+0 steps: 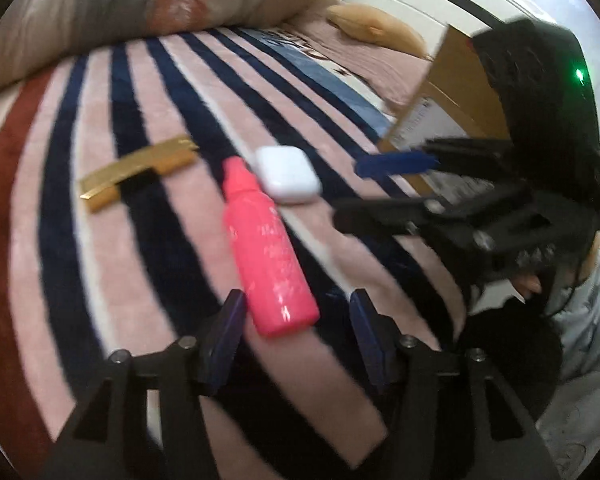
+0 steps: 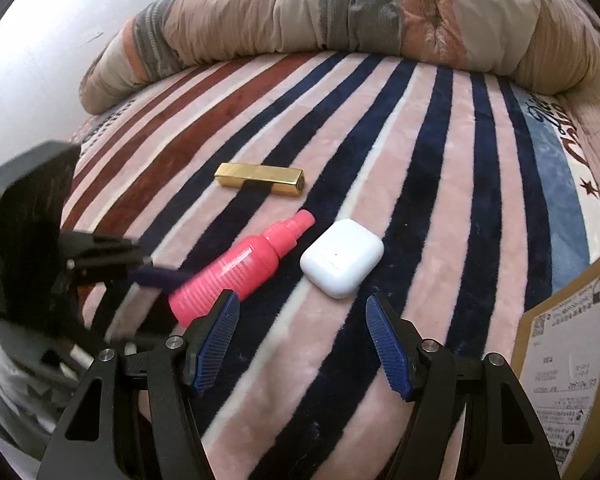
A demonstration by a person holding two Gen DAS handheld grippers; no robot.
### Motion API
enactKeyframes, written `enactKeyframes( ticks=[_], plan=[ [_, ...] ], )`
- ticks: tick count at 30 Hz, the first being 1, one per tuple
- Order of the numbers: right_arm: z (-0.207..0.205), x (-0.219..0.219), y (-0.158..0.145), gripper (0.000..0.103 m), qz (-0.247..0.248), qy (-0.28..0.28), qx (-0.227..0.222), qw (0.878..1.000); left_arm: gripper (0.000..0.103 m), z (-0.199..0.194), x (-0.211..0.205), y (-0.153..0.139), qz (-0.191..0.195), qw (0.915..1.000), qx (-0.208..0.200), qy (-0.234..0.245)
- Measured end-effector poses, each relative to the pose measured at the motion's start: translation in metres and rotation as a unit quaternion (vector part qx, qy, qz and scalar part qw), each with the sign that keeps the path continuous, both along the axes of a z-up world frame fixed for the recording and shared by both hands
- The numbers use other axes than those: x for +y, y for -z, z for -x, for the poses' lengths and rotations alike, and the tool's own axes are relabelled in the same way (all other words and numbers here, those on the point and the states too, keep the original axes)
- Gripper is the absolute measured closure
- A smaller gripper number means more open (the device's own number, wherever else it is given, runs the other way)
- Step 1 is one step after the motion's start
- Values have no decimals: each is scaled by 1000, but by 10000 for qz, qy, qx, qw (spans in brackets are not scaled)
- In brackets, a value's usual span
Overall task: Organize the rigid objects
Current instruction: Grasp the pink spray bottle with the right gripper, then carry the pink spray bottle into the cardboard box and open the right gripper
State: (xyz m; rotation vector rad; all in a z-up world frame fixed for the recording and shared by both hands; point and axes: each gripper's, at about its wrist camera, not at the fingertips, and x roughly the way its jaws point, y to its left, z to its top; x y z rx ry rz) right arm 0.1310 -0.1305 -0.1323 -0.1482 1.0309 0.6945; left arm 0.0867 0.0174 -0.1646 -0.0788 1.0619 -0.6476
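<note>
Rigid objects lie loose on the striped blanket (image 2: 420,128) of a bed, three close together, with a cardboard box (image 2: 560,360) at the bed's right edge. Largest is the pink bottle (image 2: 240,268), on its side with its nozzle pointing toward the gold bar (image 2: 260,180). Being round, it looks likely to roll on the soft plush if nudged off-centre. The left gripper (image 1: 296,320) stands open with the bottle's base between its pads, so a skewed closing could squirt it out sideways into the white case (image 2: 342,258), which lies just beside the bottle's neck. That smooth, rounded case might slip from a pinch. The gold bar, flattest, lies apart beyond both; the pile may hinder getting under it. The right gripper (image 2: 302,336) is open and empty, near the case and the bottle, so the two tools could collide.
</note>
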Motion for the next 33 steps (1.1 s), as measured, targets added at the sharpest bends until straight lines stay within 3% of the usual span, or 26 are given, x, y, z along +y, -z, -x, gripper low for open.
enactKeyframes(
  ticks=[3, 14, 16, 19, 22, 23, 24, 28, 33],
  plan=[
    [-1, -4, 0, 40, -76, 100, 55, 9999, 54, 1, 4, -2, 76, 9999, 7, -67],
    [-29, 40, 39, 40, -816, -261, 1594, 9835, 53, 7, 73, -20, -330, 9943, -251, -979],
    [-30, 52, 41, 40, -649, -300, 1412, 9874, 53, 4, 77, -19, -278, 9935, -247, -1076],
    [-22, 67, 40, 49, -262, -501, 984, 9935, 53, -4, 78, -18, -132, 9922, -238, -1215],
    [-11, 74, 35, 64, -65, -683, 690, 9953, 53, -7, 75, -20, 40, 9927, -253, -1180],
    [-7, 76, 31, 73, -29, -776, 566, 9954, 53, -8, 73, -21, 145, 9930, -244, -1150],
    [-2, 75, 28, 75, -7, -864, 480, 9951, 53, -10, 71, -21, 241, 9933, -235, -1109],
    [21, 77, 14, 76, 14, -1123, -49, 9937, 53, -10, 63, -30, 547, 9940, -276, -910],
    [48, 62, -26, 76, -386, -1150, -718, 9900, 53, -3, 51, -62, 959, 9916, -499, -715]
  ],
)
